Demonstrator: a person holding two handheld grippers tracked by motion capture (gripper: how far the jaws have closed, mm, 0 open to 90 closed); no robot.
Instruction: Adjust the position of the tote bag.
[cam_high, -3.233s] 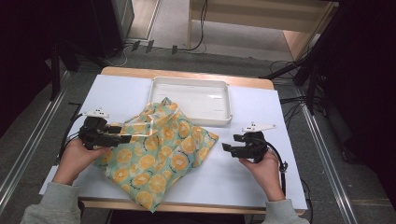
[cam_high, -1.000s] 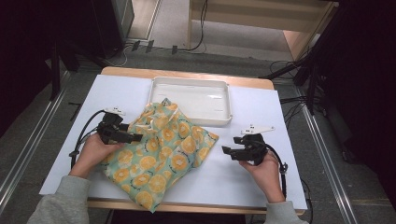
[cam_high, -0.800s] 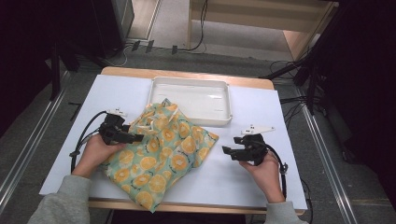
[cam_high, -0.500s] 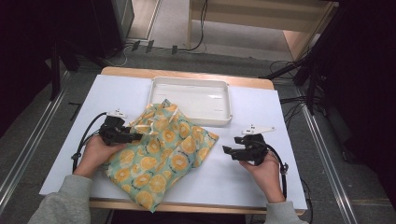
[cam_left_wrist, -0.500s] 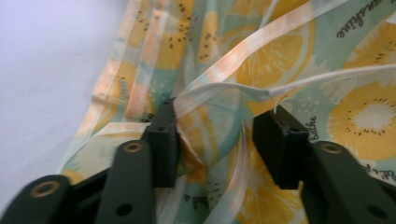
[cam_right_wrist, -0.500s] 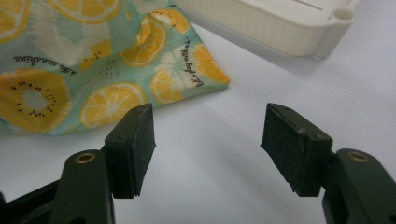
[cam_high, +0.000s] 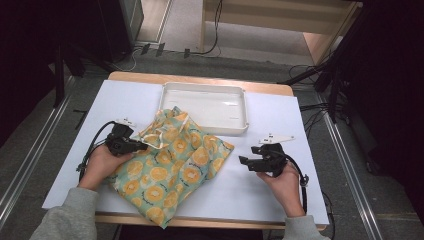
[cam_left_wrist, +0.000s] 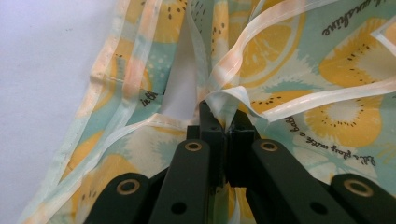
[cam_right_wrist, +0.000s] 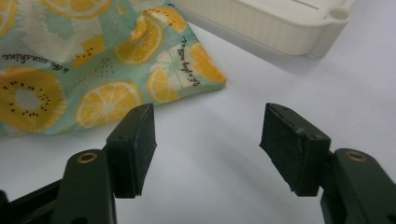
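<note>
L gripper (cam_left_wrist: 227, 122) clamped on strap (cam_left_wrist: 243, 100) of bag (cam_high: 172, 162), which lies at table (cam_high: 260, 187) front-centre, its top by tray (cam_high: 205, 106). R gripper (cam_right_wrist: 208, 135) wide open, empty, just off bag's R corner. Lift strap slow, keep pinch deep; R should pin the corner. Cloth thin, limp, lemon print; tray hard white plastic.

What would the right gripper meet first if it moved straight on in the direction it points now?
Probably the corner of the fruit-print cloth. The right gripper, jaws open, has bare table before it first; the white tray lies beyond, though depth is unclear.
</note>
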